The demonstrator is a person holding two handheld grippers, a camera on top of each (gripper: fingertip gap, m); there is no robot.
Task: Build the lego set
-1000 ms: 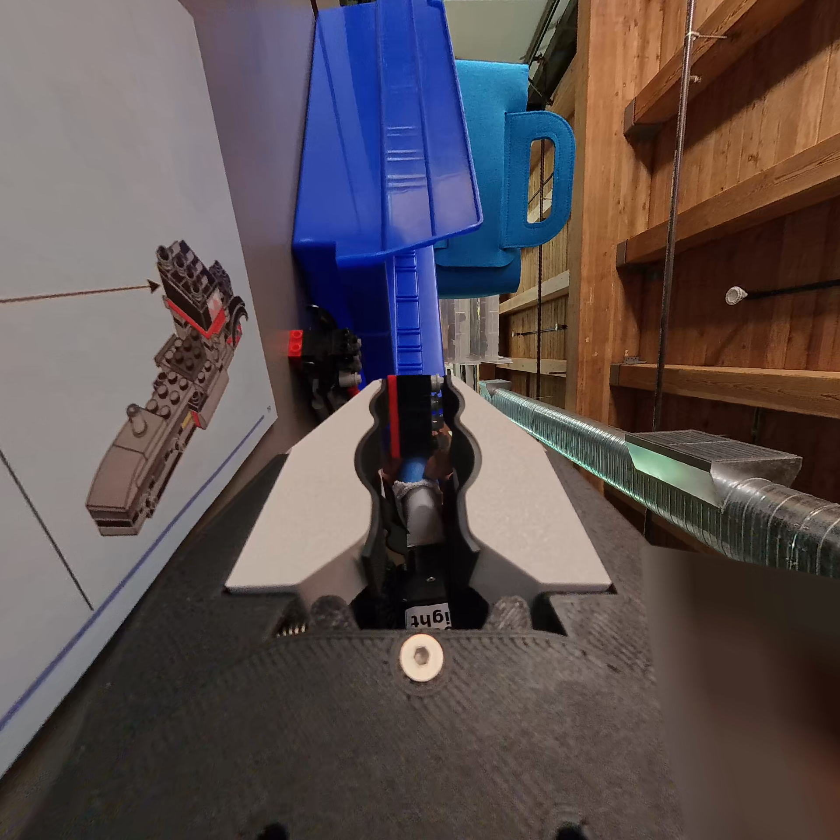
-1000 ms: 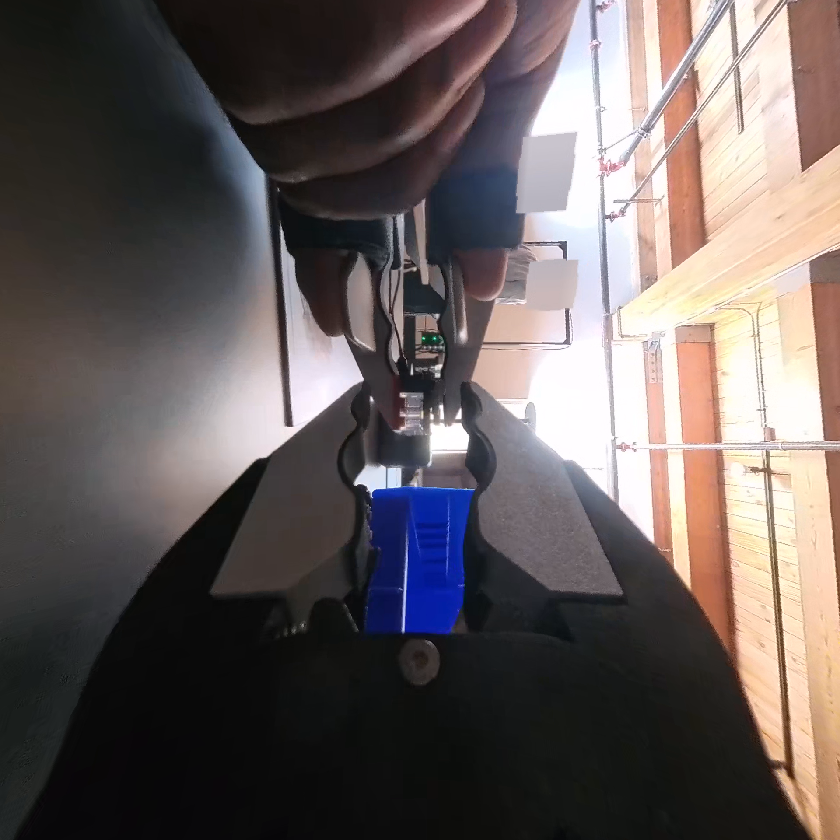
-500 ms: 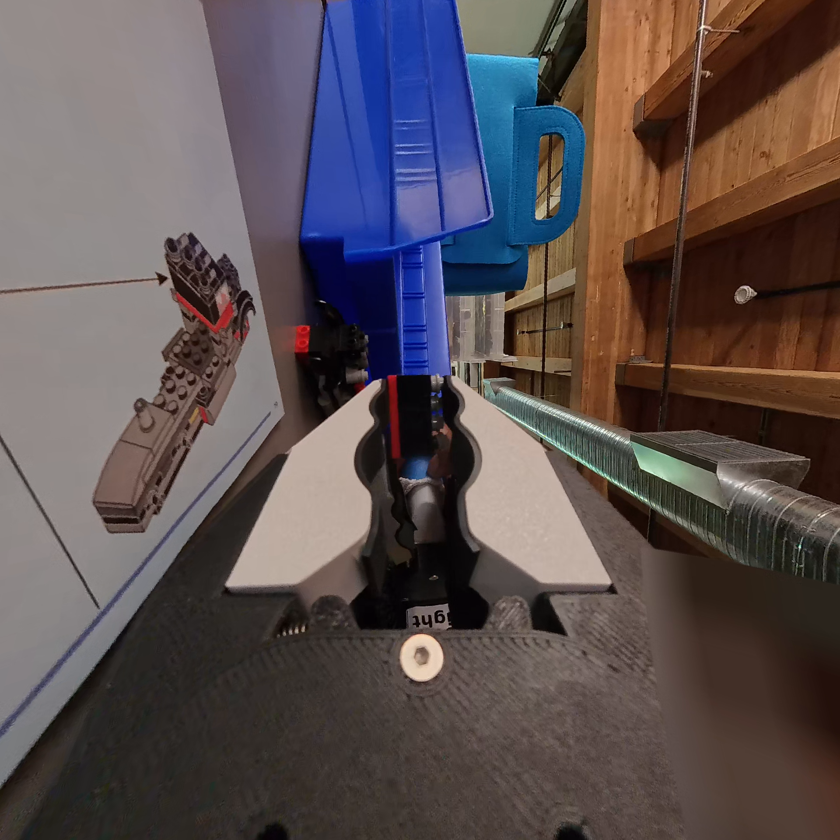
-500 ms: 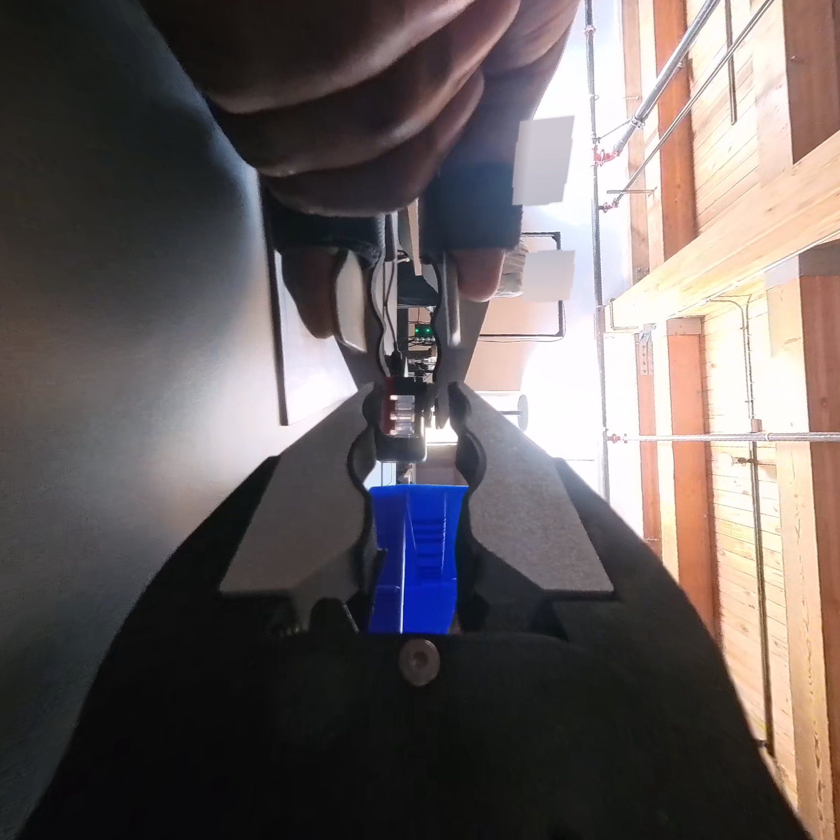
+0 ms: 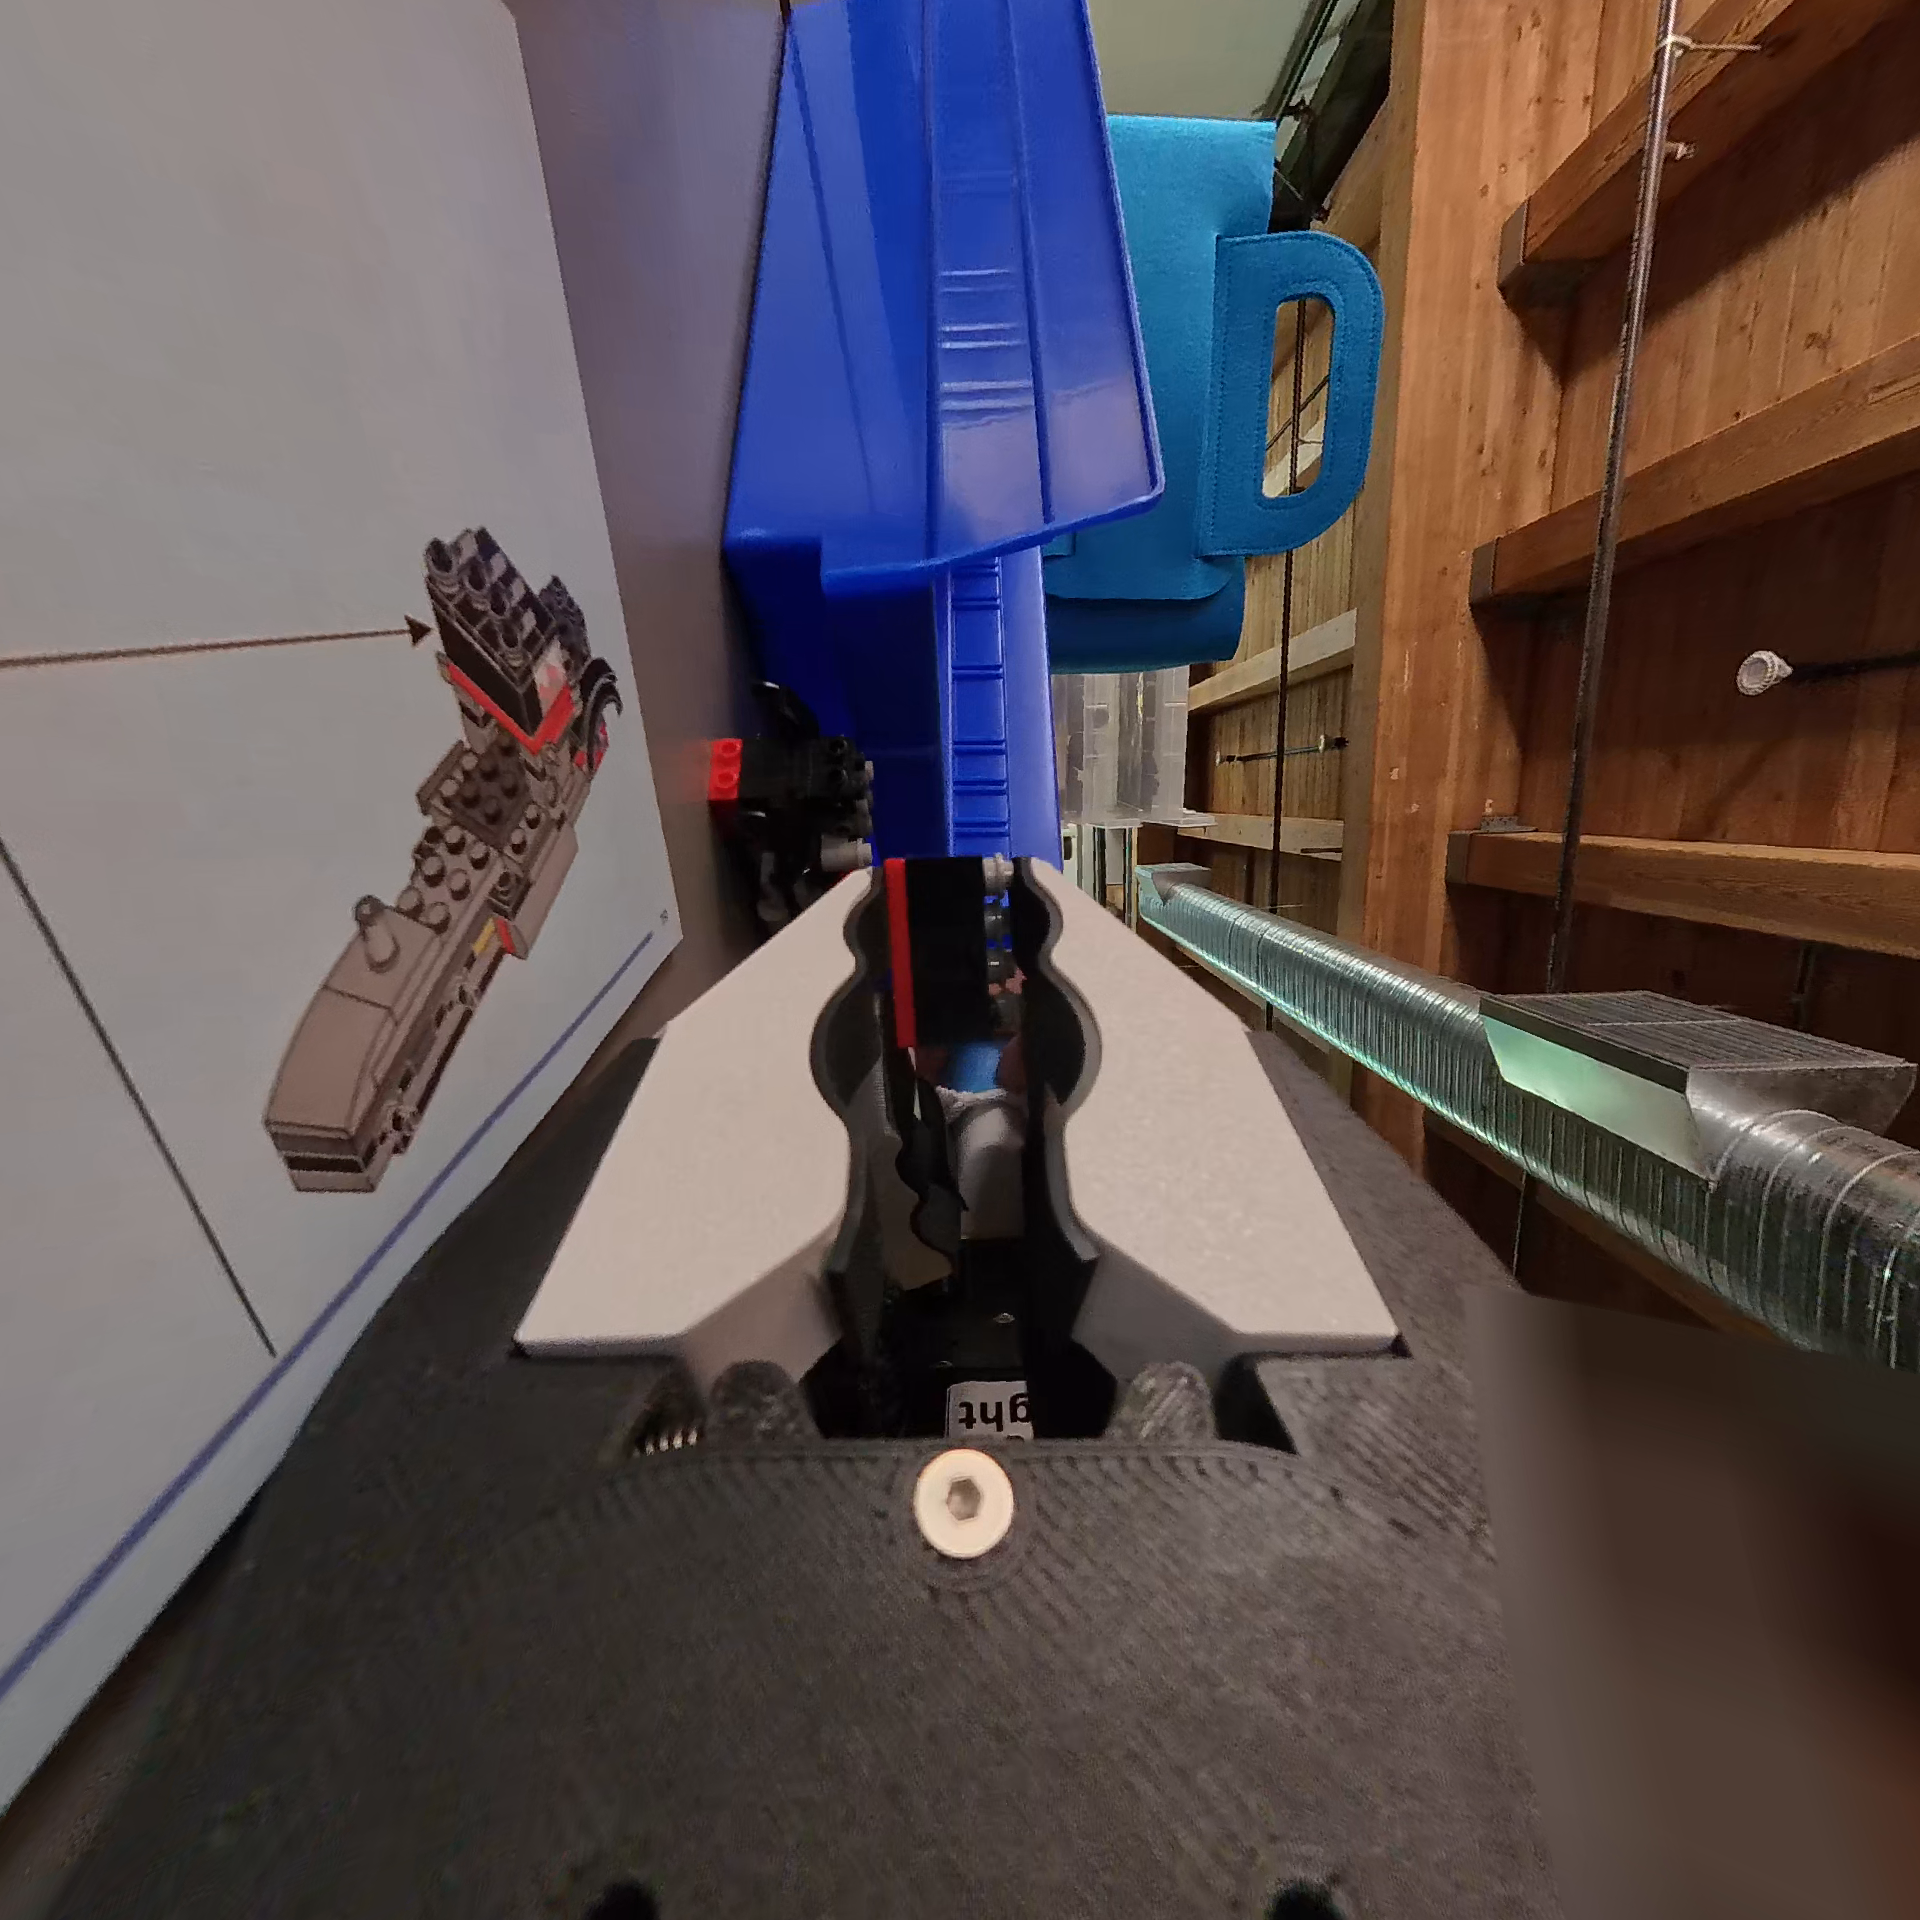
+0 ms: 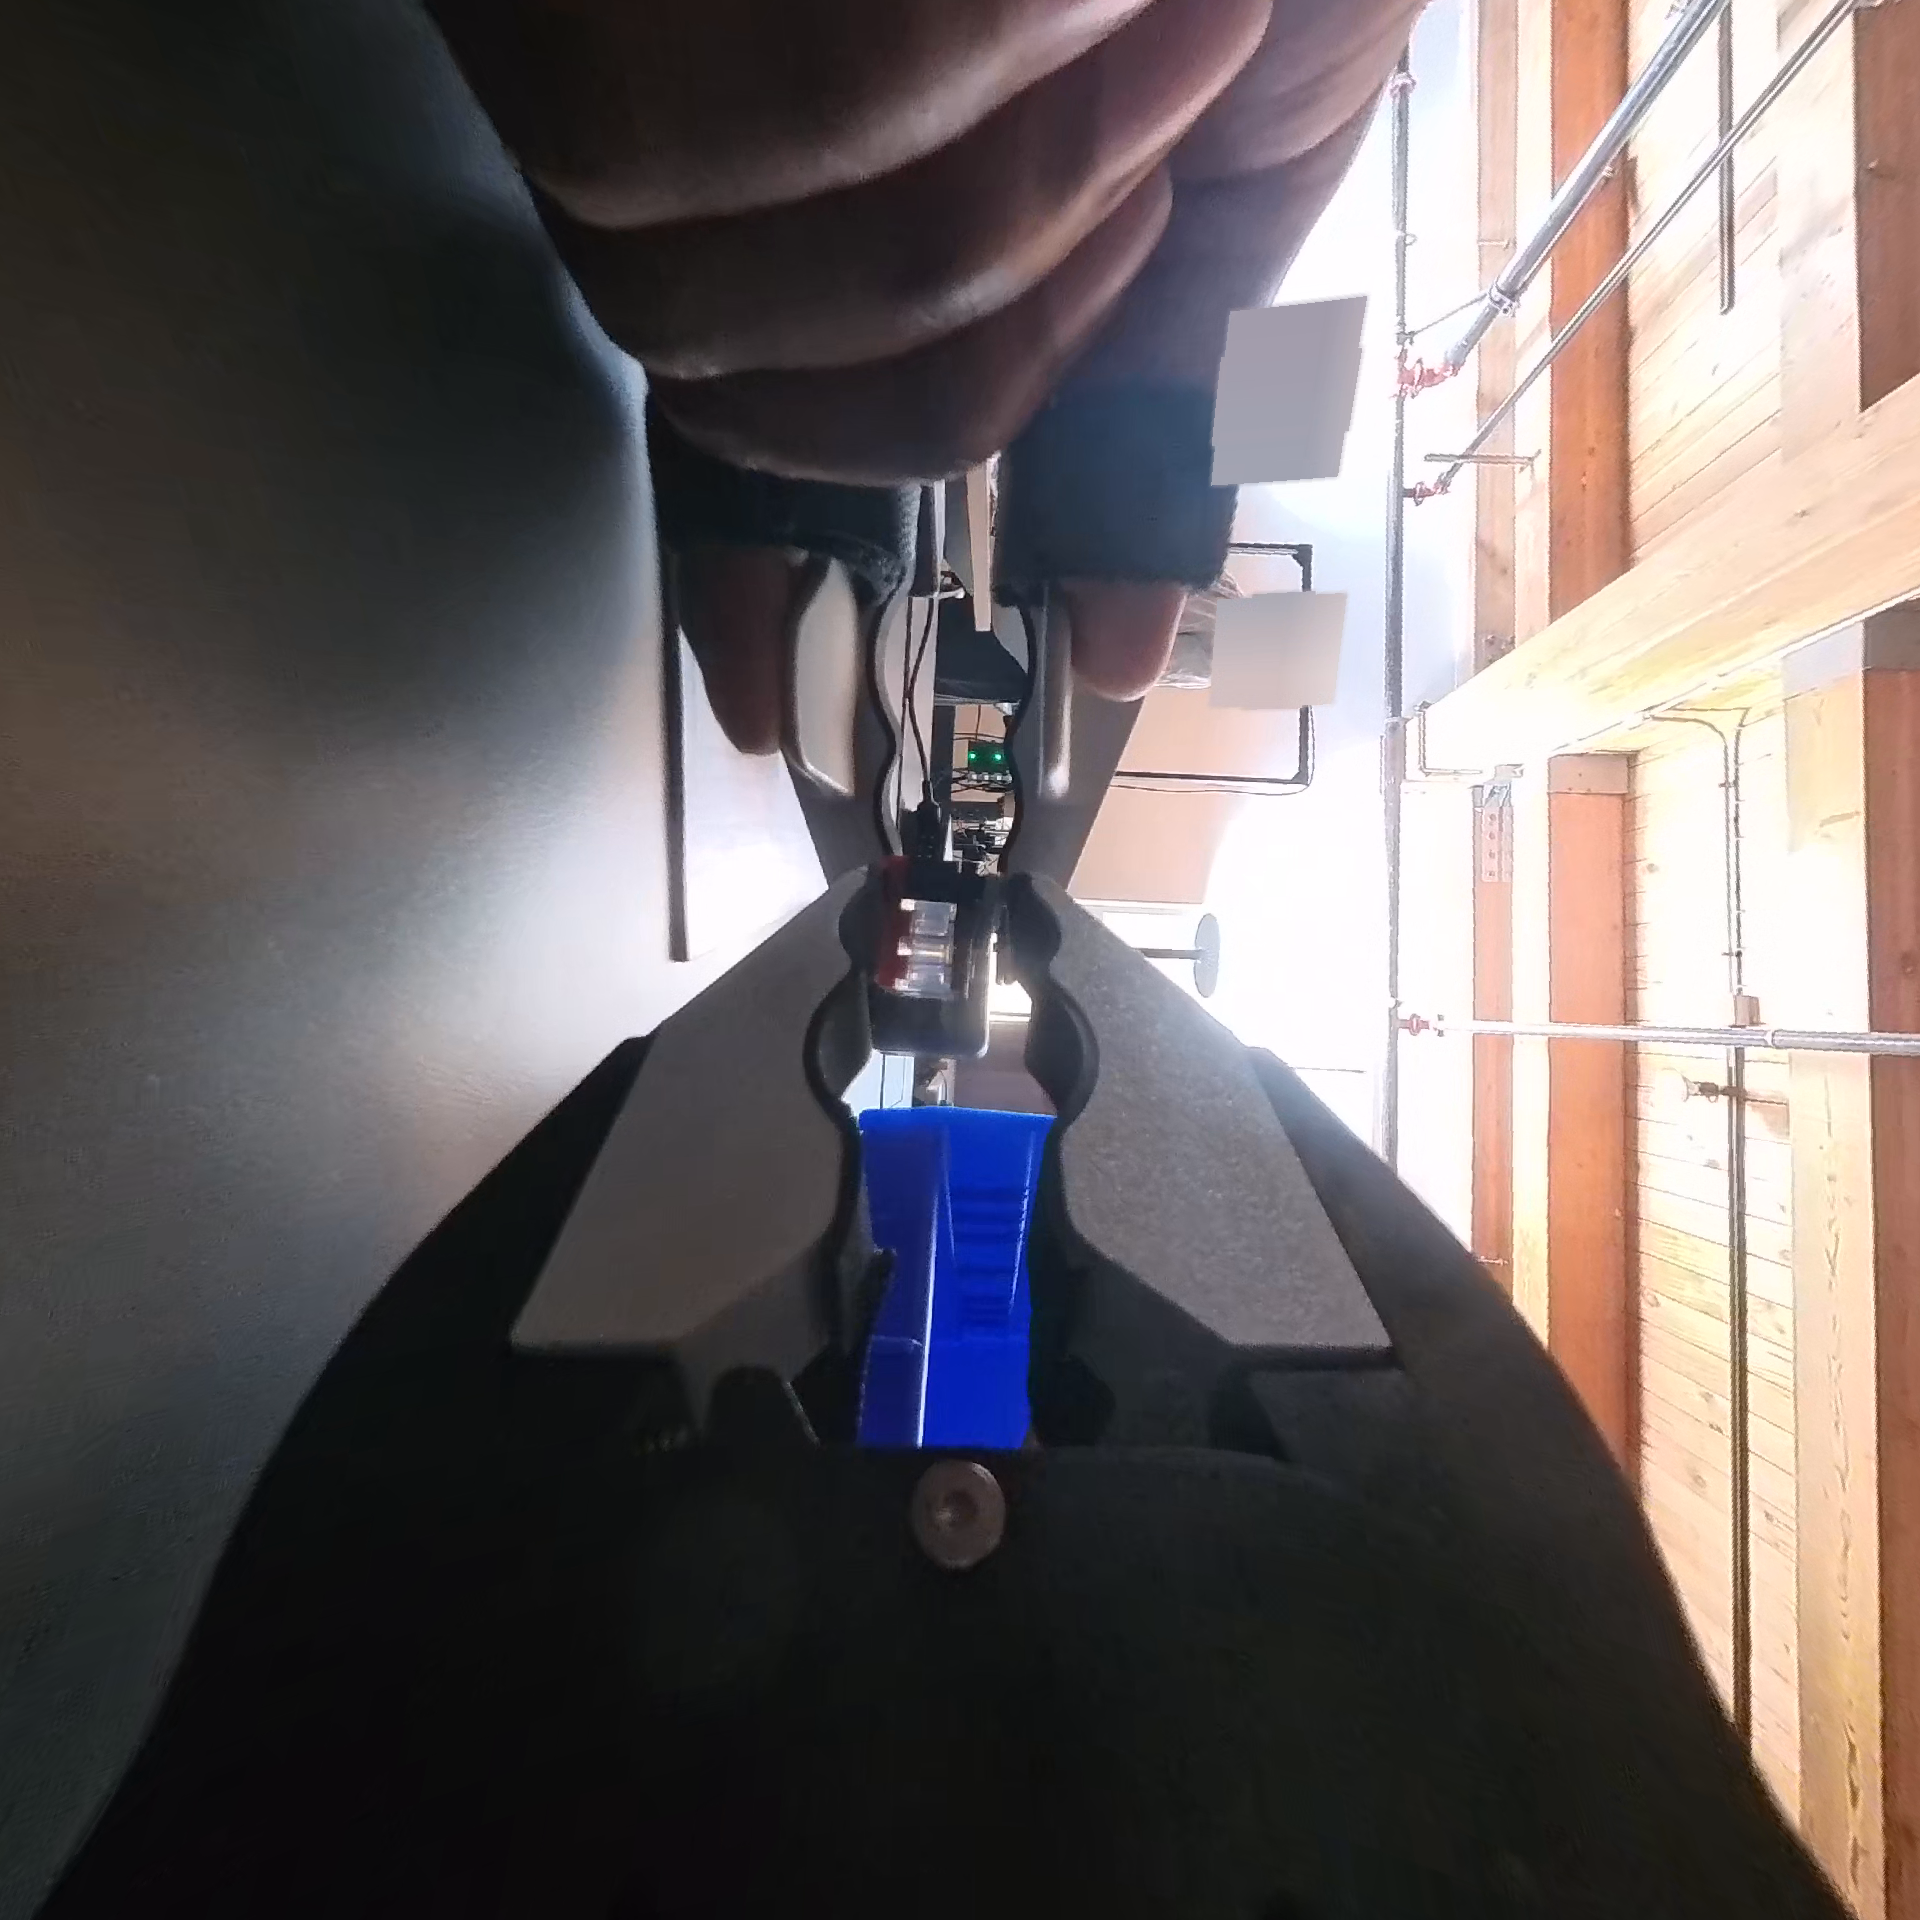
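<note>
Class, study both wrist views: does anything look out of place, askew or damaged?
Nothing looks damaged or spilled. One oddity: both claws meet tip to tip on one small lego assembly, the left claw facing the right claw.

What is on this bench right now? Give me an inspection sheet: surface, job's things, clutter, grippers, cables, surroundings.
Surface: grey tabletop, seen edge-on because the camera is rolled.
Job's things: instruction sheet lying on the tabletop; black-and-red lego piece held in the air; a black lego sub-assembly with a red brick beside the blue bin.
Clutter: teal felt bag behind the bin.
Grippers: left gripper and right gripper meet tip to tip, both apparently closed on the lego piece; a gloved hand holds the left one.
Cables: thin wire in the background.
Surroundings: wooden wall, ribbed metal duct.
</note>
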